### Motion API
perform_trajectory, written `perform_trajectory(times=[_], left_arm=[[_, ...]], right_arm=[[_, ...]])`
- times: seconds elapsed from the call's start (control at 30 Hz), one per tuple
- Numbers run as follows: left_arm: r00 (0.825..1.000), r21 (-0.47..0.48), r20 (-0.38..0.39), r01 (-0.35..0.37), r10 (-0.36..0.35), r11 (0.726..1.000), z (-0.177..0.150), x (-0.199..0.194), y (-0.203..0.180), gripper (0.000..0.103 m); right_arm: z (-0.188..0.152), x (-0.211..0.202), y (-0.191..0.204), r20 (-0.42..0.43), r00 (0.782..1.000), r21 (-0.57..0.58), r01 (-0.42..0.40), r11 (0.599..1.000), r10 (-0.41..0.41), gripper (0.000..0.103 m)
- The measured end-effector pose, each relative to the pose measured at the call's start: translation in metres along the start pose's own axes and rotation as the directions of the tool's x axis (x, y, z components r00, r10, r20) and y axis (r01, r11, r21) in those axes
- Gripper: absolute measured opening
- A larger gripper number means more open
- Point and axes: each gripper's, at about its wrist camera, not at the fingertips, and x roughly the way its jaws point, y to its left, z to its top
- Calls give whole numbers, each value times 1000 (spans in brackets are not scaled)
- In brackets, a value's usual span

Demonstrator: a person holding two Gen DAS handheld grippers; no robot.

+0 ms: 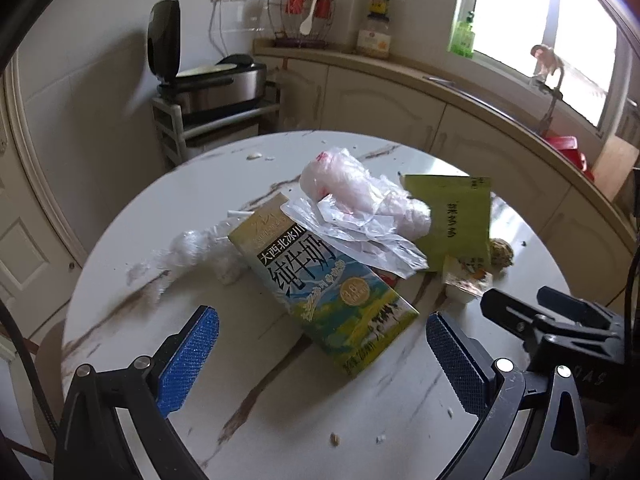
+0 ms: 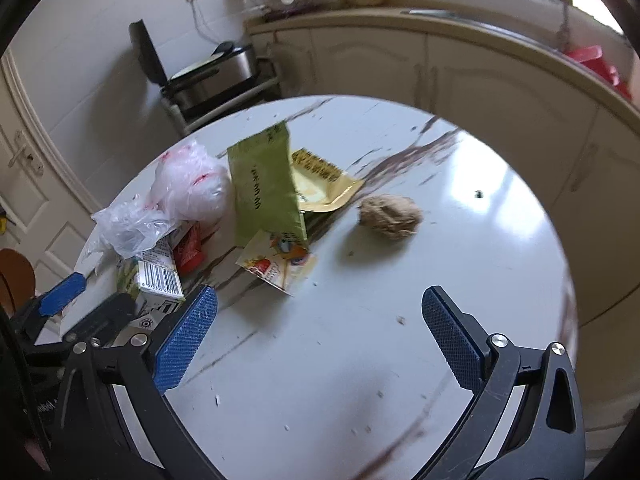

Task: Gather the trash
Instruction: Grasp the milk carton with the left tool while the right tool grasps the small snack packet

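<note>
**Both grippers poised over a heap of table trash, nothing picked up yet**

At the far left of the round marble table (image 1: 132,216) lies a wad of clear crinkled film (image 1: 192,248), touching the corner of the milk carton (image 1: 328,280), which lies flat on its side. A crumpled plastic bag (image 1: 360,208) is draped over the carton's far end. Right of that, a green pouch (image 1: 456,216) stands tilted, with a small colourful snack wrapper (image 1: 466,276) at its foot and a yellow packet (image 2: 320,180) behind it, seen from the right wrist. Furthest right sits a brown fibrous clump (image 2: 390,216), apart from the pile.

The left gripper (image 1: 320,340) hovers low with its blue pads spread wide; the carton's near end lies between them, but neither pad touches it and it has hold of nothing. The right gripper (image 2: 318,320) is likewise spread wide and empty, over bare tabletop just short of the snack wrapper.

This looks like the approach before a first grasp. For the left, the next move likely calls for advancing and closing across the carton's width, minding the loose bag on top, which could slide off. No bin shows in either view.
</note>
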Motion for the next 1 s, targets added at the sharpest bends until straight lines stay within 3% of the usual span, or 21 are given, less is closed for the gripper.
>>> perform_trajectory(times=[0.27, 0.33, 0.37, 0.43, 0.5, 0.57, 0.6, 0.87, 1.0], left_arm=[[1000, -25, -21, 8, -9, 1000, 21, 36, 7, 100], [999, -37, -35, 40, -41, 999, 23, 43, 11, 89], [998, -47, -49, 49, -51, 998, 23, 46, 13, 77], [996, -66, -63, 65, -70, 996, 23, 52, 19, 74], [995, -71, -58, 81, -85, 994, 26, 53, 25, 71], [994, -79, -54, 90, -94, 993, 26, 54, 31, 68], [994, -83, -53, 92, -97, 992, 27, 55, 35, 66], [996, -97, -46, 75, -80, 992, 30, 57, 47, 63], [995, -87, -43, 91, -95, 992, 26, 54, 47, 53]], right_arm=[[8, 25, -1, -25, 1000, 1, 6, 1000, -6, 97], [9, 30, 3, -33, 999, -5, -2, 1000, 2, 92], [10, 33, 5, -39, 999, -13, -5, 1000, 5, 88], [9, 36, 12, -38, 999, -34, -3, 999, 2, 83], [9, 36, 18, -29, 1000, -56, -2, 998, 1, 68], [8, 35, 20, -23, 1000, -65, 3, 998, -5, 36], [8, 35, 20, -22, 1000, -64, 3, 998, -4, 32], [1, 26, 15, -22, 1000, -58, -17, 998, 15, 30], [-4, 22, 14, -25, 999, -54, -31, 998, 29, 30]])
